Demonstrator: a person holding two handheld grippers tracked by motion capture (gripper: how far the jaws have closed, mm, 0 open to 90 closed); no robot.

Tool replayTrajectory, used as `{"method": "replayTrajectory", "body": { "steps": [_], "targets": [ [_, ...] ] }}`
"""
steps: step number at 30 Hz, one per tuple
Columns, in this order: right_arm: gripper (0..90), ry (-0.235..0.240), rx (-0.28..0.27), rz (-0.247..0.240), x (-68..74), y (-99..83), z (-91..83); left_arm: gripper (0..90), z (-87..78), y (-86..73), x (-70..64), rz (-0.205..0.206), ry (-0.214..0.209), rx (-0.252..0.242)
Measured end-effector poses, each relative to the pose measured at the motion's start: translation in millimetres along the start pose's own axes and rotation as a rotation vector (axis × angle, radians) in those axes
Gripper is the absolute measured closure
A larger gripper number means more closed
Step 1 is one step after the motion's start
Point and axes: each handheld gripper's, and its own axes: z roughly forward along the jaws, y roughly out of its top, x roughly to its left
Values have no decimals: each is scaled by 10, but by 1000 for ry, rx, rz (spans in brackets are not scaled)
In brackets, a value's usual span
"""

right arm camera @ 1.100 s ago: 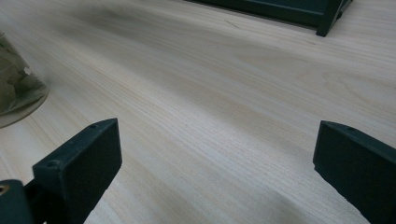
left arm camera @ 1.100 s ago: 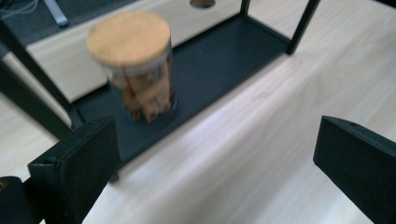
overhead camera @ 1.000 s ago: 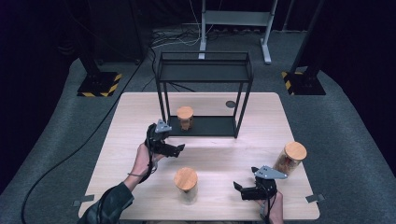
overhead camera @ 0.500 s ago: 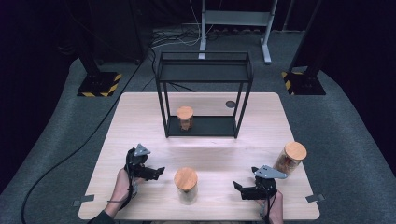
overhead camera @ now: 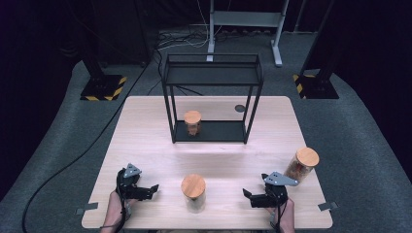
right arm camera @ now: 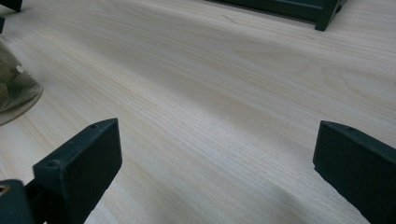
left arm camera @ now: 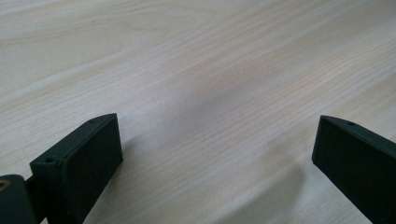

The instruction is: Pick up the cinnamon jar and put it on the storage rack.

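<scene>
A black wire shelf [overhead camera: 212, 77] stands at the back of the wooden table [overhead camera: 145, 126], with a cork-lidded jar [overhead camera: 192, 123] on its bottom tier. A second jar [overhead camera: 193, 192] stands near the front edge, midway between the grippers. A third jar [overhead camera: 301, 164] sits at the right edge. My left gripper [overhead camera: 151, 190] rests low at the front left, open and empty [left arm camera: 215, 149]. My right gripper [overhead camera: 248, 196] rests at the front right, also open and empty [right arm camera: 215, 154]. The base of the middle jar [right arm camera: 14, 91] shows at the left of the right gripper view.
A small dark disc [overhead camera: 239, 108] lies on the table behind the shelf's right leg. Black stands with yellow-striped bases [overhead camera: 102, 87] sit on the grey floor beyond the table. Cables trail on the floor at the left.
My left gripper has come back from near the shelf to the front left of the table and sits low on it. The right gripper has stayed still.
</scene>
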Motion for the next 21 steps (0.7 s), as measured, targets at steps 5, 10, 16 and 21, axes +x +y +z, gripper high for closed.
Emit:
{"method": "replayTrajectory", "body": {
  "steps": [5, 10, 16, 21],
  "targets": [
    [7, -4, 4, -2, 2, 2, 2, 2, -6, -59, -61, 22, 49, -10],
    [6, -4, 13, -7, 7, 5, 10, 0, -1, -54, -52, 21, 48, -10],
    [7, -4, 16, -8, 7, 6, 14, 0, 7, -48, -49, 13, 56, -12],
    [6, -7, 15, -7, 8, 5, 13, 1, 7, -47, -50, 13, 57, -12]
  ]
}}
